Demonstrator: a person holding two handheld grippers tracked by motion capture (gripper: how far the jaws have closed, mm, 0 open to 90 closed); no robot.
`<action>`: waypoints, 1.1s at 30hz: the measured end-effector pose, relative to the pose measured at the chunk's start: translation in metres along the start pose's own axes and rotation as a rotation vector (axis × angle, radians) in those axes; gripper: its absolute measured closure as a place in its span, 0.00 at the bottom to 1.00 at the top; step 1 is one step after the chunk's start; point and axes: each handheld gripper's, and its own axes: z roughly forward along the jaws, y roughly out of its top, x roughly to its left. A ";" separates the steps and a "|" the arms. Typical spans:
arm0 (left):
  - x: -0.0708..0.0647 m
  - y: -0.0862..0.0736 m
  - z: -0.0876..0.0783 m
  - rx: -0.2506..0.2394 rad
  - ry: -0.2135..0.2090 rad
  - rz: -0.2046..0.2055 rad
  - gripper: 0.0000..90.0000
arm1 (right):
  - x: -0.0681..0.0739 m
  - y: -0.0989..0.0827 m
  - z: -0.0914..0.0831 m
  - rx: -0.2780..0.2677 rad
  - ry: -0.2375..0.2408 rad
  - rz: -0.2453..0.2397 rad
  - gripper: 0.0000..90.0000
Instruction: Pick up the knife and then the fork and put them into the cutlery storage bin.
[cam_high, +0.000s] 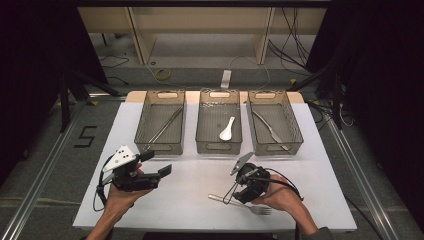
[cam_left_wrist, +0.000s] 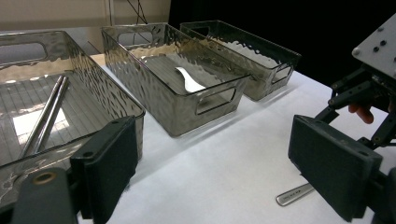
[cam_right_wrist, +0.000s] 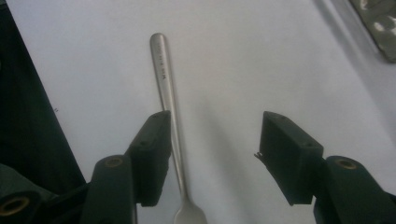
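- The fork (cam_right_wrist: 172, 126) lies flat on the white table (cam_high: 200, 175), near edge, right of centre.
- Right gripper (cam_right_wrist: 212, 154): jaws apart, straddling the handle, which runs just beside the left jaw.
- Left gripper (cam_left_wrist: 205, 172): jaws wide, empty.

So the fork (cam_right_wrist: 173, 140) lies flat on the counter (cam_high: 200, 175), between the right gripper's (cam_high: 235, 192) fingers (cam_right_wrist: 152, 154), close against one and apart from the other. Three bins sit side by side beyond the fingers: chopsticks (cam_high: 165, 126) in the left bin (cam_high: 161, 121), spoon (cam_high: 227, 129) in the middle bin (cam_high: 219, 121), knife (cam_high: 270, 130) in the right bin (cam_high: 275, 122).
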 end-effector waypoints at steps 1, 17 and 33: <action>0.000 0.000 0.000 -0.001 0.000 -0.001 0.17 | 0.001 0.000 0.001 0.004 0.002 -0.002 0.52; 0.000 0.000 0.000 0.000 0.002 0.000 0.17 | 0.004 -0.004 0.014 0.042 0.038 -0.026 0.66; 0.000 0.000 0.000 0.005 -0.001 0.007 0.17 | 0.007 -0.007 0.028 0.109 0.077 -0.039 0.78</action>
